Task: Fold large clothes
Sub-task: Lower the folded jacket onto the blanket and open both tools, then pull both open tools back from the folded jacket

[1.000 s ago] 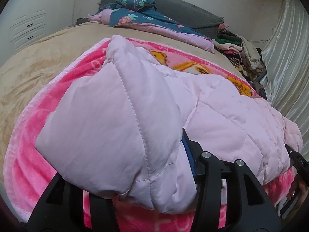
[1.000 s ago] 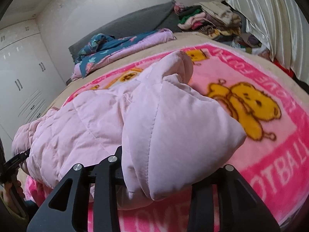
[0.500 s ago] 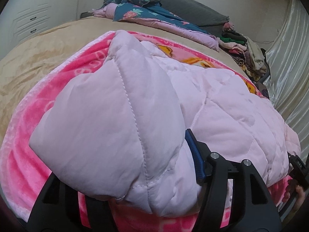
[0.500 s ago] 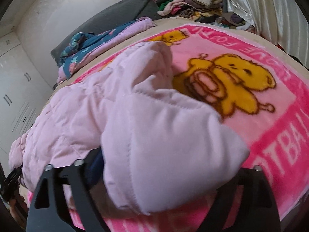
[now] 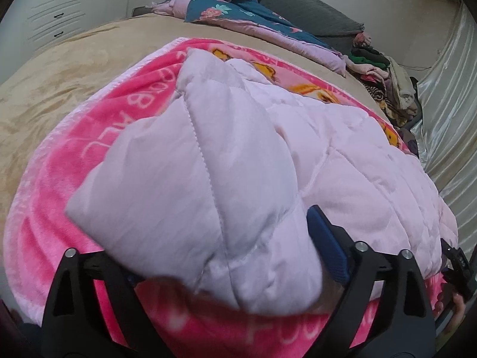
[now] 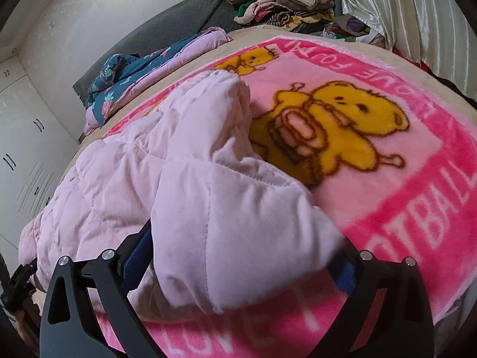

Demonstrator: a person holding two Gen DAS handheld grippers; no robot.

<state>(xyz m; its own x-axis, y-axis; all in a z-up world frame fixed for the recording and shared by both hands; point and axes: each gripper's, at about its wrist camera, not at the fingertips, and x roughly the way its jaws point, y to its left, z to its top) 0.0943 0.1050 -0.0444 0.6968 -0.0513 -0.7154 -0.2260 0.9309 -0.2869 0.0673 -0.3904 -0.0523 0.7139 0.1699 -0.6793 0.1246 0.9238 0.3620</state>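
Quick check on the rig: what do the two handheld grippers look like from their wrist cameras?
Both match: the left gripper and right gripper have matte black fingers with triangular cut-outs, silver screw heads on top, and blue pads on the inner faces. No cables or markings show.

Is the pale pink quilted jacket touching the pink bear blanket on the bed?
Touching. In the right wrist view the jacket lies directly on the blanket, its folded sleeve overlapping the yellow bear's edge.

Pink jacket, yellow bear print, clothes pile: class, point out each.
pink jacket (image 6: 238, 223), right wrist view, sleeve end.
yellow bear print (image 6: 342, 137), right wrist view, belly.
clothes pile (image 6: 286, 3), right wrist view, middle.
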